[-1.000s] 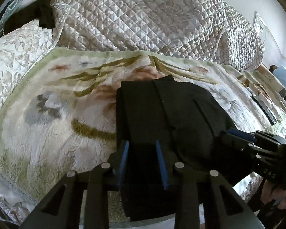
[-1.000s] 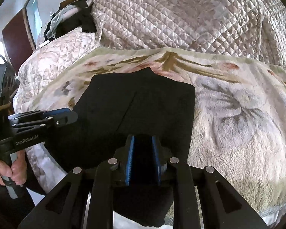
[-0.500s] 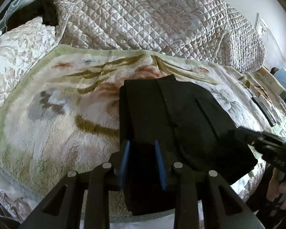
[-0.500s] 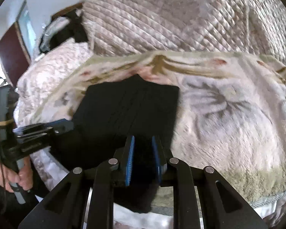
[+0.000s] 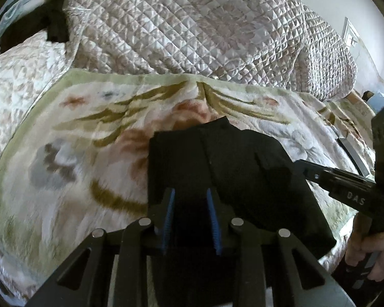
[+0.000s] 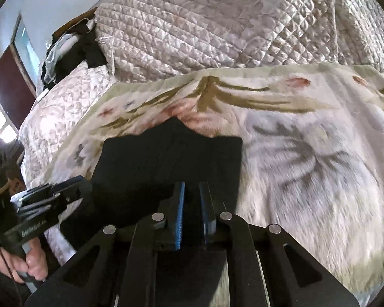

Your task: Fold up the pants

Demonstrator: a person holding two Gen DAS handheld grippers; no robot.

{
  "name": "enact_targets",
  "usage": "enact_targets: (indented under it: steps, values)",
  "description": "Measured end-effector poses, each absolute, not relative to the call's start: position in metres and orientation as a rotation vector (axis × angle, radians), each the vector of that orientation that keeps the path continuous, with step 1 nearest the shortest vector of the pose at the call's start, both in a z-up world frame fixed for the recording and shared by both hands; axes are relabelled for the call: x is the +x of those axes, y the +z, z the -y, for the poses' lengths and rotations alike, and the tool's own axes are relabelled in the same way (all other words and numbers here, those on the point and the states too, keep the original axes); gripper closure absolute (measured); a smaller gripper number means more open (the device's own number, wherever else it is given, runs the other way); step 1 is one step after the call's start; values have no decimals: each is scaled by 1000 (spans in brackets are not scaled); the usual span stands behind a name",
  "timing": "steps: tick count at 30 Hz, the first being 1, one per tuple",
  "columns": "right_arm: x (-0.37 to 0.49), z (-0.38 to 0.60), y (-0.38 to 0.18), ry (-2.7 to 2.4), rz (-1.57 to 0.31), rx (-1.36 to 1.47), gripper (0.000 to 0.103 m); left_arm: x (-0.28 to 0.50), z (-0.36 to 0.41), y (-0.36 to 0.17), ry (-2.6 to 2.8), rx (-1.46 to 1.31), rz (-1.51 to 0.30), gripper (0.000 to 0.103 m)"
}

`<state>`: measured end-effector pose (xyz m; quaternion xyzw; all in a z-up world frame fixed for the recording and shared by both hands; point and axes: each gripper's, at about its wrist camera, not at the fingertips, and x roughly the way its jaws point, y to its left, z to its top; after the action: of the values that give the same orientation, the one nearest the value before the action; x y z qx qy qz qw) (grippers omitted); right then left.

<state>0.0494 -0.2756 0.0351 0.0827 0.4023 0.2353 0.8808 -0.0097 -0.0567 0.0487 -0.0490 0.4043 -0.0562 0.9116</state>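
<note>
Both grippers clamp folded black pants edge

Pants lie folded on blanket, near its front edge, btwn my two grippers: left gripper at their left part, right gripper at their right. Quilt heaped behind blanket; clothes pile far left w/ pillow below.

Folded plain black fabric pants, lower centre | plush cream blanket, olive leaf, pink and grey floral print, pale green border | quilted silvery-beige diamond-stitched bedspread, top | black grippers, blue ribbed finger pads
</note>
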Motion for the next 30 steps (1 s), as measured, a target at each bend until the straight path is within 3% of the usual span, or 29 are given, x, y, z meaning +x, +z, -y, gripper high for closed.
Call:
enact_targets:
  steps: [4, 16, 19, 23, 30]
  values:
    - [66, 275, 16, 491, -912, 209, 93, 2, 54, 37, -107, -114, -868, 75]
    - [34, 294, 34, 500, -861, 229, 91, -5, 44, 44, -80, -131, -873, 75]
    - [23, 297, 35, 518, -859, 230, 82, -12, 42, 46, -83, -135, -871, 75]
    - [15, 304, 35, 513, -853, 245, 54, -22, 38, 47, -96, -151, -881, 73]
    - [22, 316, 23, 494, -903, 327, 54, -25, 21, 39, -109, -236, -897, 55]
